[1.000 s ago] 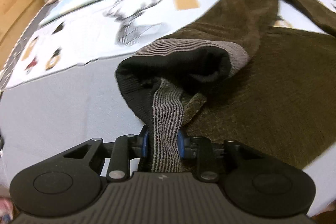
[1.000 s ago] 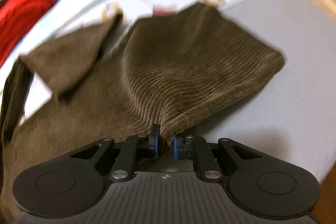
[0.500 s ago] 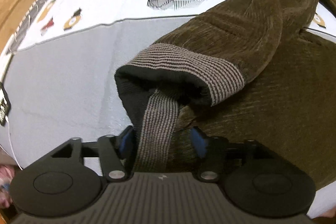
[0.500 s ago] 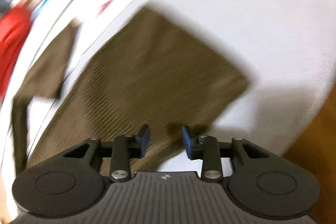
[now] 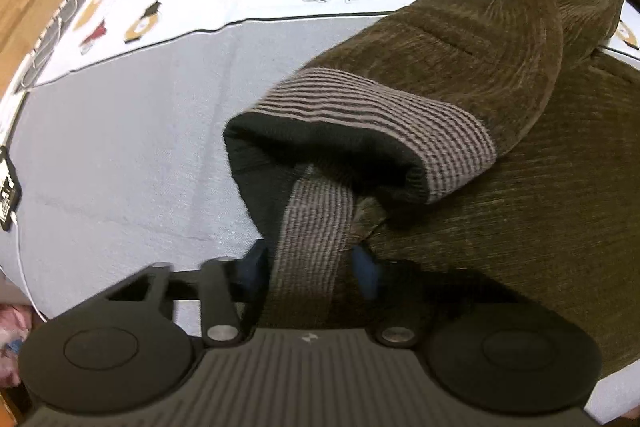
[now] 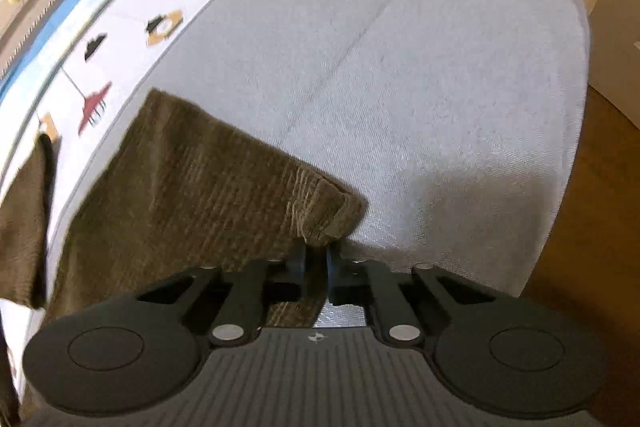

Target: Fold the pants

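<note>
Right gripper (image 6: 316, 261) jaws reclosed on pants (image 6: 224, 187) corner after opening.

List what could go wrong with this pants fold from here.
1. The left gripper has just been closing around the striped waistband, but one pad looks clear of it; a pull now could slip.
2. The right gripper pinches only the corner of the leg hem, which may tear free.
3. The other leg lies bunched, so creases may get folded in.
</note>
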A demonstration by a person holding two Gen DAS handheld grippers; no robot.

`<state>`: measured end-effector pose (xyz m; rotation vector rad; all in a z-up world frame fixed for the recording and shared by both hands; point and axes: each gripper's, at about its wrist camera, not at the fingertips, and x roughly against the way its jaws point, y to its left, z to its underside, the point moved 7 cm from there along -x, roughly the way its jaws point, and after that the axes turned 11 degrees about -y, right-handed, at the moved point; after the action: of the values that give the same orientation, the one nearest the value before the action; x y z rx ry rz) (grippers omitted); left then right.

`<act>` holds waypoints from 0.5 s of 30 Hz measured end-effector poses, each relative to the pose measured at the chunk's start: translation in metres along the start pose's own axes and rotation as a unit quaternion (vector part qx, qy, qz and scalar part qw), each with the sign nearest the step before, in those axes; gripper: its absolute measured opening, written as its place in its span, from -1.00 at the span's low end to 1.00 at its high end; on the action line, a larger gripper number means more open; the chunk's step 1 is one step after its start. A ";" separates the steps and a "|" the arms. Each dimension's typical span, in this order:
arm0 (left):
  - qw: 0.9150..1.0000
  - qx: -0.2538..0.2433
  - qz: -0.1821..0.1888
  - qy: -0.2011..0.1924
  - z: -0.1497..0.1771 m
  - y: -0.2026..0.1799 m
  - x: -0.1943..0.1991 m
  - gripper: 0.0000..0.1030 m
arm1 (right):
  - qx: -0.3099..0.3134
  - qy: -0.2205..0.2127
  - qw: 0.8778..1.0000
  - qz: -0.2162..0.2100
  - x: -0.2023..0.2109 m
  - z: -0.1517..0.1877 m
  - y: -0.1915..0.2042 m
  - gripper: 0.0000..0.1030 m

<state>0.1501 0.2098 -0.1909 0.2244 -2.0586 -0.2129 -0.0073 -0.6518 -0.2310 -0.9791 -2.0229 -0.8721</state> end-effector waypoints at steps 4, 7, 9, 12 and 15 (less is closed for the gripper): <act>1.000 -0.005 0.017 -0.014 0.000 -0.002 0.008 -0.35 | -0.032 -0.034 0.999 0.008 0.021 -0.009 -0.015 -0.88; 0.999 -0.007 0.048 -0.014 0.005 -0.011 0.018 -0.40 | -0.044 -0.054 0.997 0.034 0.032 -0.014 -0.029 -0.88; 0.998 -0.015 0.065 -0.010 0.011 -0.017 0.023 -0.40 | -0.042 -0.065 0.996 0.049 0.036 -0.017 -0.035 -0.88; 0.997 -0.013 0.073 -0.006 0.016 -0.017 0.024 -0.38 | -0.039 -0.060 0.996 0.053 0.033 -0.017 -0.033 -0.85; 0.997 0.010 0.081 -0.006 0.015 -0.011 0.027 -0.18 | 0.011 -0.045 0.998 0.037 0.028 -0.011 -0.010 -0.68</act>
<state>0.1253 0.1937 -0.1782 0.0670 -2.0798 -0.0946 -0.0252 -0.6550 -0.2047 -1.0918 -2.0533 -0.7775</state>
